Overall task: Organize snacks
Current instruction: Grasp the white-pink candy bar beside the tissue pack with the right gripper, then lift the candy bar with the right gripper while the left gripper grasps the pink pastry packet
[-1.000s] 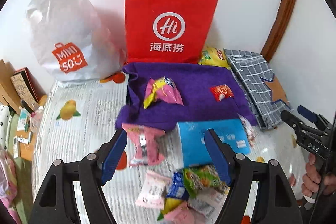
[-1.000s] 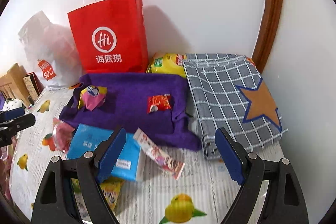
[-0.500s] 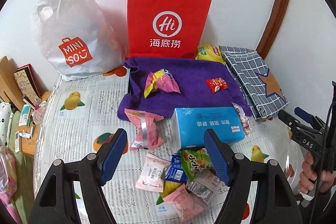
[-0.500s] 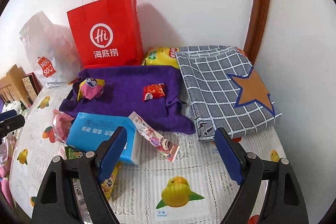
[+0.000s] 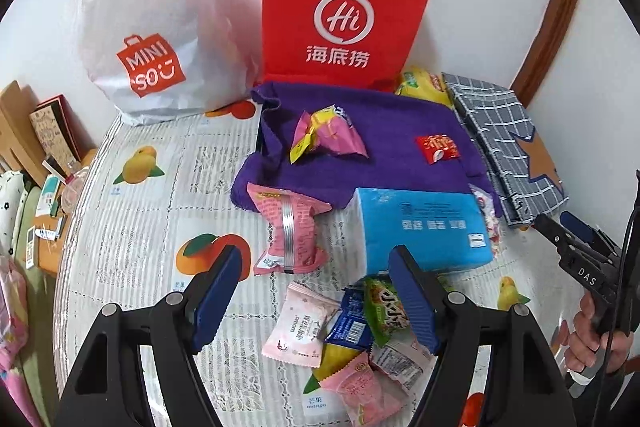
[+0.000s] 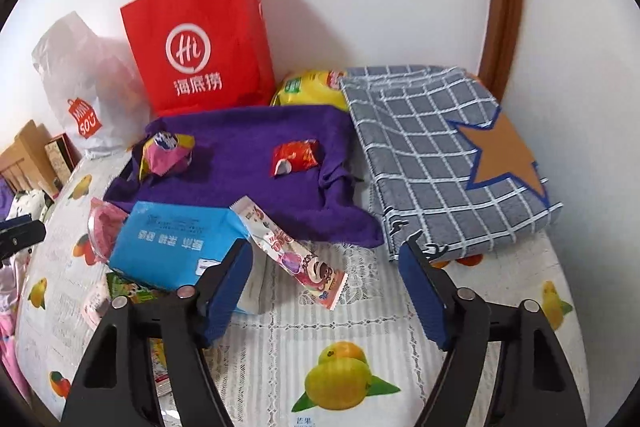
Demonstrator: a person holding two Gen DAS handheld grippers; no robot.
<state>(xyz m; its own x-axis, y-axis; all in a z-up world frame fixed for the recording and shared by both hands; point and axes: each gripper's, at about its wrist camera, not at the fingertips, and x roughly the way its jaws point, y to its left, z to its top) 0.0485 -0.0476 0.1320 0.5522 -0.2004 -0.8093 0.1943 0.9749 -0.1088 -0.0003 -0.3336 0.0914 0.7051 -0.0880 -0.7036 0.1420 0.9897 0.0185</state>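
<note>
The bench, covered by a fruit-print cloth, is backed at 12 o'clock by a red paper bag and at 10 o'clock by a white plastic bag, both stood against the wall, presumably as receptacles. A purple towel is spread before the red bag and carries two snacks, seemingly a sorting area. A blue tissue pack lies just below it. Loose snack packets are heaped at 6 o'clock, unsorted. The left gripper is held over this heap, jaws spread, nothing pinched. The right gripper is poised around a long wrapped bar; its jaws are closing, the bar between them but not yet pressed.
</note>
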